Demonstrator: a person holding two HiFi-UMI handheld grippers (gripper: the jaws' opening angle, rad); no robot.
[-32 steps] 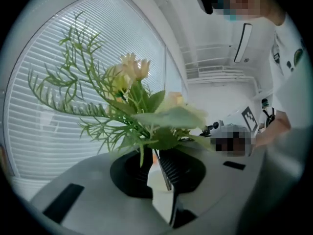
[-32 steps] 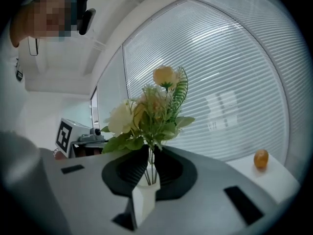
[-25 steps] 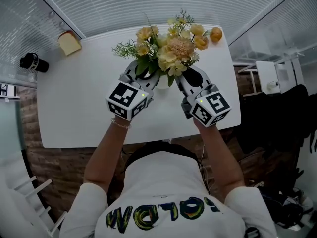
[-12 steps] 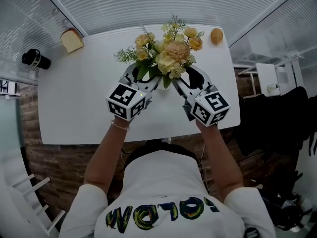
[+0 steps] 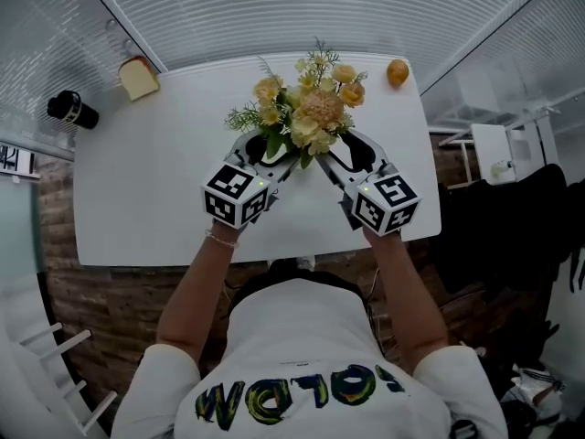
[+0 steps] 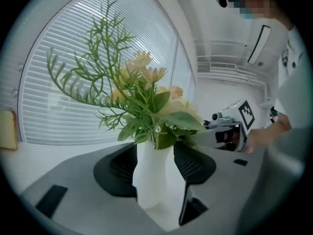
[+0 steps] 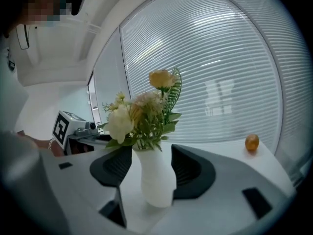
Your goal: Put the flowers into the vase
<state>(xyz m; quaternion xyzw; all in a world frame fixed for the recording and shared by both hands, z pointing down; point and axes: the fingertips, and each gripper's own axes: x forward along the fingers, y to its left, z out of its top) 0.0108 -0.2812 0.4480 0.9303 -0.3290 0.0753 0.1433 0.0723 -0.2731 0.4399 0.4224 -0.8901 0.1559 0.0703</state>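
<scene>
Flowers [image 5: 306, 108] stand in the white vase [image 7: 157, 177] on the desk [image 5: 146, 190] as I hold a hand-held gripper open on either side

My left hand-held gripper [image 5: 268, 150] and right hand-held gripper [image 5: 348, 152] reach in from the near edge and meet at the vase, which stands upright toward the far side of the white desk. Each pair of jaws has just been opening and now gapes wide, the vase between the pads, which sit just beside its body without pressing on it. The yellow and cream blooms and green sprigs rise from the vase's neck. A slice of bread [image 5: 139, 78] lies at the desk's far left corner and a small orange fruit [image 5: 397, 71] at its far right
</scene>
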